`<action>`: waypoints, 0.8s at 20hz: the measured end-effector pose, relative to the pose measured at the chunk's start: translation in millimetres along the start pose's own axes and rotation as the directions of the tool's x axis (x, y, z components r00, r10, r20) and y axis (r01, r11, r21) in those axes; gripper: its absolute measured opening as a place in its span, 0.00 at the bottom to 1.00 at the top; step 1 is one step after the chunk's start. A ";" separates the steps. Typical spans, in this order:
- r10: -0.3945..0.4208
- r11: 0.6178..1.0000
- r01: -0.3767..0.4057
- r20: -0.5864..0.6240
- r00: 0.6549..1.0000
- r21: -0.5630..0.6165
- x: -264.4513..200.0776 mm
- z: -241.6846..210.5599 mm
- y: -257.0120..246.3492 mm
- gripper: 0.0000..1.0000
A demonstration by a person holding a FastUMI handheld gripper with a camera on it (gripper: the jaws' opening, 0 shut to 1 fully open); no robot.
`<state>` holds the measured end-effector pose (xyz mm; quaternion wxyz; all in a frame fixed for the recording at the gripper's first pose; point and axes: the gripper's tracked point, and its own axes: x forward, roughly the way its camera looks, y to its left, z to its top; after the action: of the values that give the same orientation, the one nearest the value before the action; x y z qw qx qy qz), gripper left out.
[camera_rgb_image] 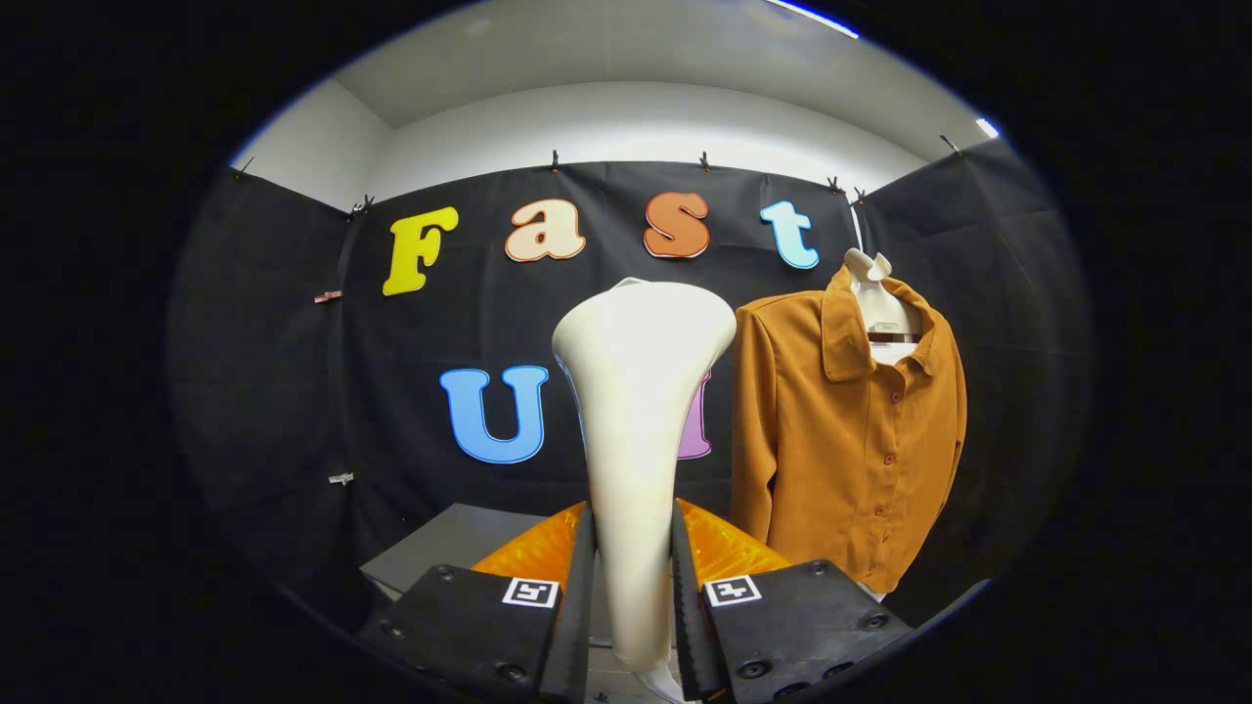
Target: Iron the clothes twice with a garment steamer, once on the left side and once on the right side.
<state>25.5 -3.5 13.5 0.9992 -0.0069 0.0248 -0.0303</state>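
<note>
A white garment steamer (634, 430) stands upright between my fingers, its narrow handle clamped by both black pads and its wide head flaring above them. My gripper (633, 572) is shut on that handle. Beyond the fingers and to the right hangs a rust-orange button-up shirt (861, 430) on a white hanger (873, 284) against the black wall, its collar open and its front facing me. The steamer head is left of the shirt's near sleeve and apart from the cloth.
A grey flat surface (445, 552) lies low to the left behind the fingers. Orange ridged finger bodies (724, 552) flank the steamer's handle. Black cloth walls close the booth at the back and on both sides.
</note>
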 end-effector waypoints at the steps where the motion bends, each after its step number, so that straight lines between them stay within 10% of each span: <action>1: 0.001 1.000 -0.001 0.007 1.000 0.000 0.1 2.0 0.5 0.40; 16: 0.023 1.000 -0.023 0.032 0.999 -0.008 -5.7 11.1 -2.8 0.39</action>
<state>20.2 -5.8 24.9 0.9997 -0.0110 0.0091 -0.0185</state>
